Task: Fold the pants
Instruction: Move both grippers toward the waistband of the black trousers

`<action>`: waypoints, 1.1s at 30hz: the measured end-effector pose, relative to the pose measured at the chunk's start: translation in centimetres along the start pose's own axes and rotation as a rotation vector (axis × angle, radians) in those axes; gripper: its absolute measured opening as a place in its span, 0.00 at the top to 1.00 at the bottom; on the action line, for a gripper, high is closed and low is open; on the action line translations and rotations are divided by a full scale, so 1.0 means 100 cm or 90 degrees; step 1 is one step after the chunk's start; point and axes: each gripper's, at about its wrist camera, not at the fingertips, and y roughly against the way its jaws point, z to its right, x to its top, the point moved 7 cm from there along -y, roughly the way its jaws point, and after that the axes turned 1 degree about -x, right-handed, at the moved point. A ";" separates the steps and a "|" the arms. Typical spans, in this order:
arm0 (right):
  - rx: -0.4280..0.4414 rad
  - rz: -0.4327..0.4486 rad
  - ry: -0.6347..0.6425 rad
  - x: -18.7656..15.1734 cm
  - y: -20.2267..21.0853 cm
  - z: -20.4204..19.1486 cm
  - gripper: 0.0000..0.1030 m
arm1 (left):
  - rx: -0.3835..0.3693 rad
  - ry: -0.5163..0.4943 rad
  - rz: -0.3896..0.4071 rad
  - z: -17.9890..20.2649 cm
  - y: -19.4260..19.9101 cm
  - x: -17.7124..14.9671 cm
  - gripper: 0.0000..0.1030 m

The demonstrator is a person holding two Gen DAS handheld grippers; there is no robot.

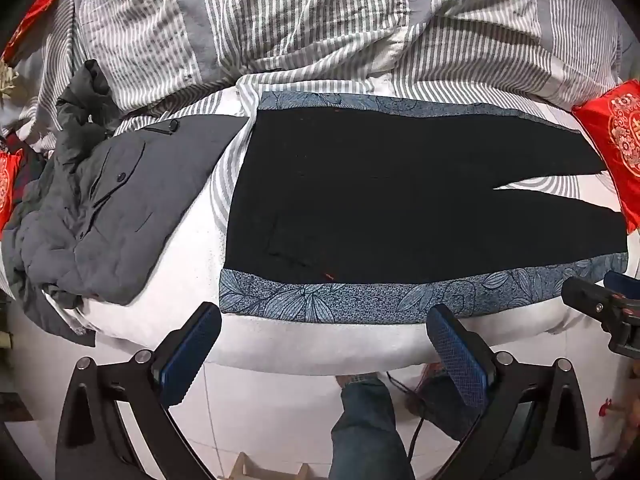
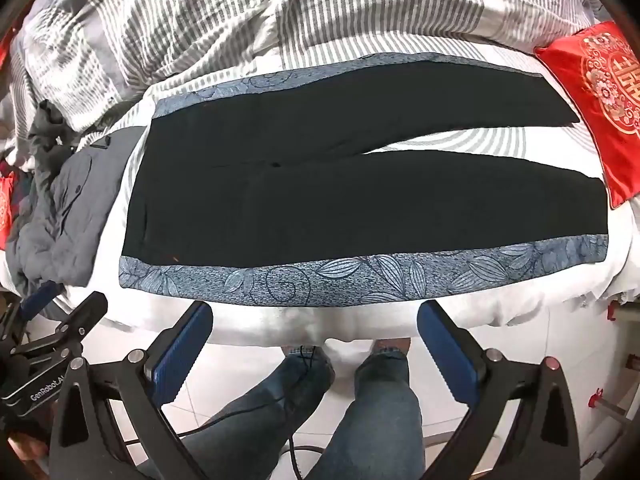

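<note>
**Both grippers wide, pants untouched**

Left gripper and right gripper hang over the bed's near edge, jaws spread wide, nothing between them. One pair of black pants lies flat on a blue floral cloth, two legs splayed rightward. Risk: pinching the cloth along with the pants. Two red cushions, one grey garment left.
</note>
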 end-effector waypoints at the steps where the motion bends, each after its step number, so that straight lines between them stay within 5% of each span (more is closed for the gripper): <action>1: 0.000 0.000 0.001 -0.001 0.000 0.001 0.01 | 0.000 -0.001 0.000 0.000 0.000 -0.001 0.00; 33: -0.002 -0.002 0.003 -0.004 0.002 -0.010 0.01 | -0.018 0.004 -0.010 -0.008 -0.002 -0.006 0.00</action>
